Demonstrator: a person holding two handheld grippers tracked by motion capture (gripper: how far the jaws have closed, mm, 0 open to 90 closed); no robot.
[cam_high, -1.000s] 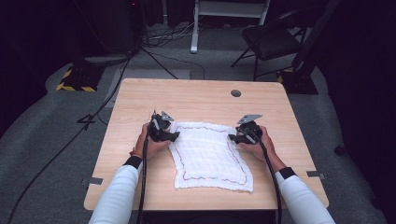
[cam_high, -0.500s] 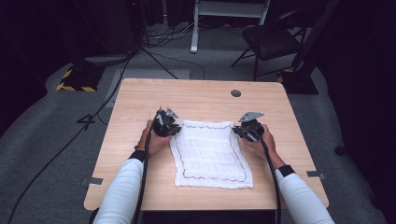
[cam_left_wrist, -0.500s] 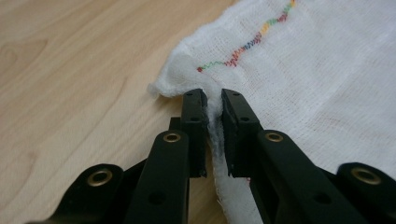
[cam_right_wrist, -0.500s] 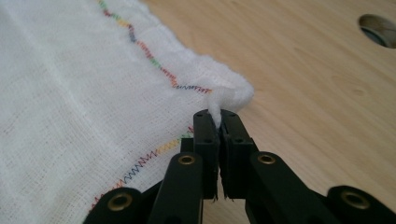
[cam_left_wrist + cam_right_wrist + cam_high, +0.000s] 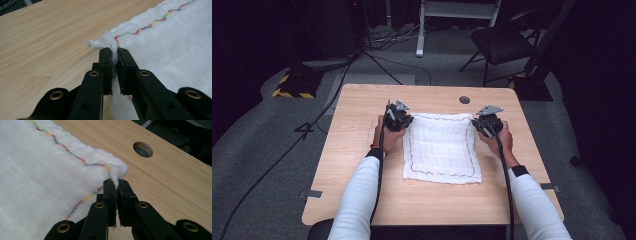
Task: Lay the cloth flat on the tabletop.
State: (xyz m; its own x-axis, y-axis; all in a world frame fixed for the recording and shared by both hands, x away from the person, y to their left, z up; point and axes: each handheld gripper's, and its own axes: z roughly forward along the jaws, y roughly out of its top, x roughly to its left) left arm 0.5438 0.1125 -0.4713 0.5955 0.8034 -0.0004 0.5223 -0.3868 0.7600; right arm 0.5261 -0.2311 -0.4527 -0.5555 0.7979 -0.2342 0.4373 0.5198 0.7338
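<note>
Both grippers are travelling toward the top of the frame in the high view, hauling the white cloth (image 5: 441,149) with them across the table (image 5: 357,150). The left gripper (image 5: 398,119) and right gripper (image 5: 486,124), each pinching a far corner, are now sitting nearer the table's far edge than a second ago. The cloth's near edge is pulling away from the table's near edge, and the fabric is lying straighter and more taut.

Left gripper (image 5: 114,53) pinching cloth (image 5: 175,50) corner, table (image 5: 45,42).
</note>
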